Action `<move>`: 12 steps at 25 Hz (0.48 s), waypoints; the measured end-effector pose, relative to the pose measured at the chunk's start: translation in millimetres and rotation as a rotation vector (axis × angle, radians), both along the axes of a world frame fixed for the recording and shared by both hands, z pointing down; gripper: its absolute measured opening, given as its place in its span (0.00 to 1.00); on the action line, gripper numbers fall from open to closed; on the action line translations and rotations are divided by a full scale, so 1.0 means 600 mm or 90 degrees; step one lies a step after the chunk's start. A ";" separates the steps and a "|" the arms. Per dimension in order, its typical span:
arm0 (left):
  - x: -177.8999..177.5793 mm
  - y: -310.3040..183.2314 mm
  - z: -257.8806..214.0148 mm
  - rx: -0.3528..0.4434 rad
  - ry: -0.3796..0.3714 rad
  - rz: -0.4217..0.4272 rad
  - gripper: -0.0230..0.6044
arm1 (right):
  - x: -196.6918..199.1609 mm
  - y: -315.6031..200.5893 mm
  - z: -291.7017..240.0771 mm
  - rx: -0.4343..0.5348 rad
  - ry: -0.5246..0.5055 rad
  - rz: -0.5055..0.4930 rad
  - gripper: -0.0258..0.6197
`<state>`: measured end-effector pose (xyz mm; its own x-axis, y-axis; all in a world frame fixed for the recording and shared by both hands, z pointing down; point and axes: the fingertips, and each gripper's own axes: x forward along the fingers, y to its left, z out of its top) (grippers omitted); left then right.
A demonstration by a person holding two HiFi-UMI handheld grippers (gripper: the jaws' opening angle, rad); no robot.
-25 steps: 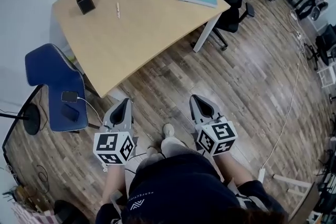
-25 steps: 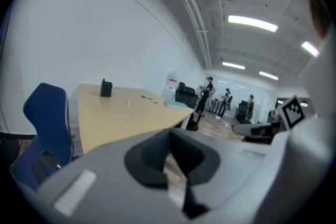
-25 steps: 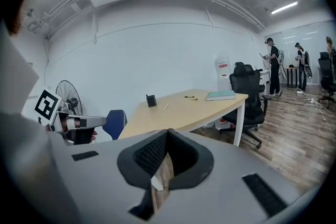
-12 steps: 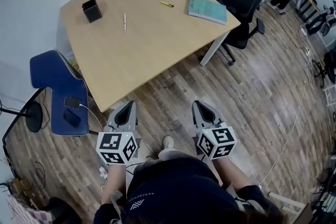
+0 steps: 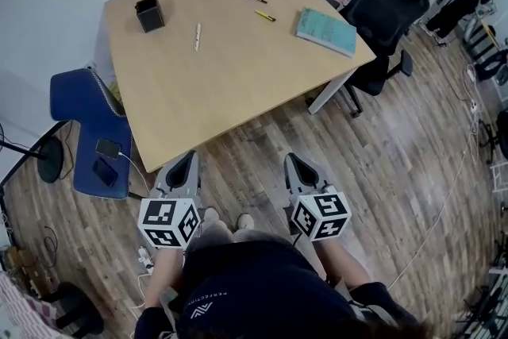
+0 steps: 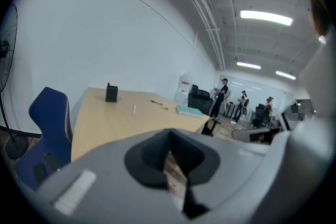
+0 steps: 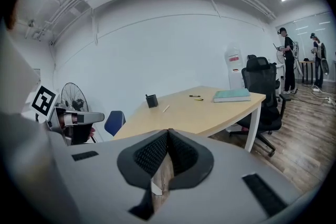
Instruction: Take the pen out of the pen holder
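While the left tool (image 5: 187,159) and right tool (image 5: 294,161) are both pressed together and empty, well short of the desk (image 5: 222,83), the pen holder (image 5: 149,13) stands at its far-left corner. Judgement: close in first, then spread one tool above the holder.

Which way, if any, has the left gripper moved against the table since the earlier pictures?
Yes. The left gripper has moved forward toward the table: its tip now sits beside the table's near corner, closer than before.
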<state>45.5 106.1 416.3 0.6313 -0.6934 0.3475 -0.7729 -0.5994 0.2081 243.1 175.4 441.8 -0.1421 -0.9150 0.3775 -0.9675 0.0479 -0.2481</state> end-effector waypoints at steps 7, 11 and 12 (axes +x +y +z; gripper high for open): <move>-0.044 -0.044 0.000 0.008 -0.017 -0.051 0.05 | -0.016 -0.070 -0.001 0.007 0.005 -0.042 0.04; -0.066 -0.089 0.006 0.018 -0.025 -0.062 0.05 | -0.038 -0.120 -0.009 0.017 0.030 -0.068 0.04; -0.072 -0.101 0.007 0.018 -0.025 -0.063 0.05 | -0.044 -0.135 -0.014 0.019 0.036 -0.075 0.04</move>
